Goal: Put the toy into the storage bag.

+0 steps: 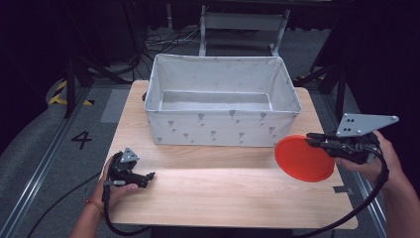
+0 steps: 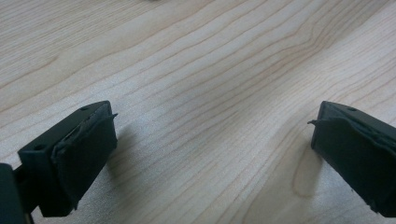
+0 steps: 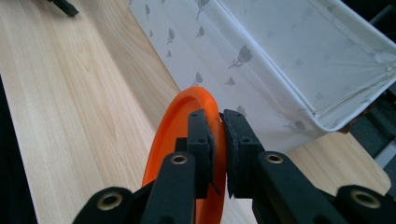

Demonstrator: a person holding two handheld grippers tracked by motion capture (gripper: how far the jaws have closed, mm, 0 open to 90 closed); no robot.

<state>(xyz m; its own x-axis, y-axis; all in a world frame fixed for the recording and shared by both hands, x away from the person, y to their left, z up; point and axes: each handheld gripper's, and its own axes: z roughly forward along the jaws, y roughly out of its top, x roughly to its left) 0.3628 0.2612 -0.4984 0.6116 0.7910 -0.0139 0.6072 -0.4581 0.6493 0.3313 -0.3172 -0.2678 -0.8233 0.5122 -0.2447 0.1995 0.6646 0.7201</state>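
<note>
An orange plate (image 1: 303, 157) hangs above the table's right side, and my right gripper (image 1: 313, 139) is shut on its right rim. In the right gripper view the two black jaws pinch the edge of the orange plate (image 3: 180, 126), with the white fabric box (image 3: 289, 60) just beyond it. My left gripper (image 1: 147, 177) rests on the table near the front left, held by a hand. In the left gripper view its jaws stand wide apart over bare wood, with my left gripper (image 2: 212, 128) holding nothing.
A white fabric box (image 1: 223, 130) with a grey flower print stands at the back middle of the wooden table (image 1: 223, 198), open at the top. Dark floor, cables and a rail with a painted 4 (image 1: 81, 140) lie left of the table.
</note>
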